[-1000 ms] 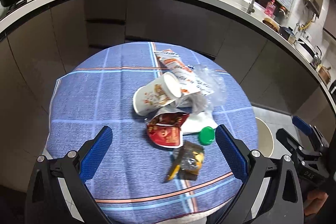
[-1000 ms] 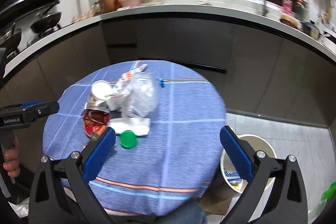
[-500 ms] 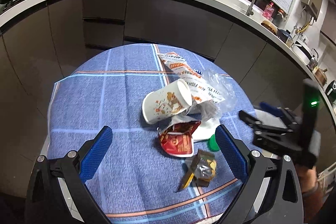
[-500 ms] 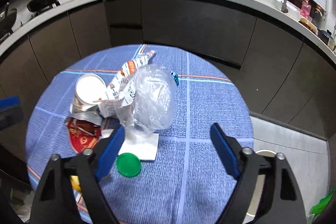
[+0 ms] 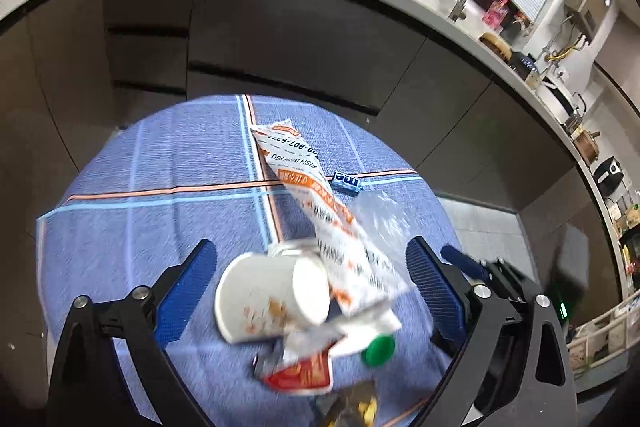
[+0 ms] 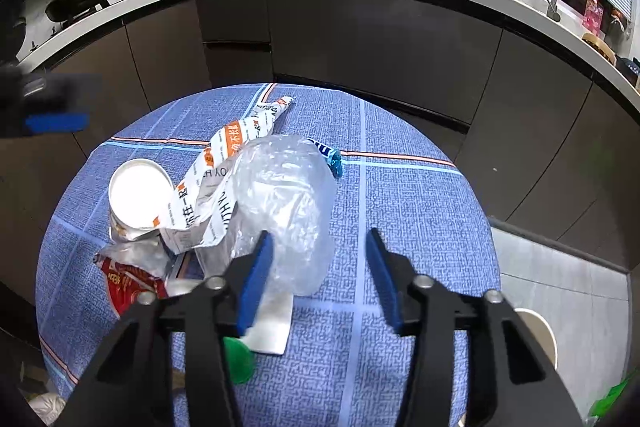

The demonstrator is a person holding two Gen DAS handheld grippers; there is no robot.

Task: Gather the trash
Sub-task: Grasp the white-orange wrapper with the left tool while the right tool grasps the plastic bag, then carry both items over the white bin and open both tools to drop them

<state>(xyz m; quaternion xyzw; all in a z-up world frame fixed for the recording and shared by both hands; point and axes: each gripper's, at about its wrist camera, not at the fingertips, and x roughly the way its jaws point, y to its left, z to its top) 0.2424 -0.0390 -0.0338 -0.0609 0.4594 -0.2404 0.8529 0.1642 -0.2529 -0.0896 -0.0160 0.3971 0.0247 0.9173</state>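
Nearest the right gripper (image 6: 316, 277): green cap (image 6: 239, 361) at 7 o'clock under its frame, white napkin (image 6: 272, 327) just ahead. Clear plastic bag (image 6: 284, 203) bulging between the jaws, left pad at its edge, grip not certain; jaws half-spread, just been closing. Bare blue tablecloth (image 6: 420, 219) from 1 to 4 o'clock, open room out to the table edge. Left gripper (image 5: 312, 291) spread wide, straddling the tipped paper cup (image 5: 272, 301), touching nothing. Red wrapper (image 5: 304, 373) at 6 o'clock. Orange-and-white packet (image 5: 304, 179) stretching toward 12, blue candy wrapper (image 5: 347, 181) beside it. Beyond, dark cabinets (image 6: 380, 39).
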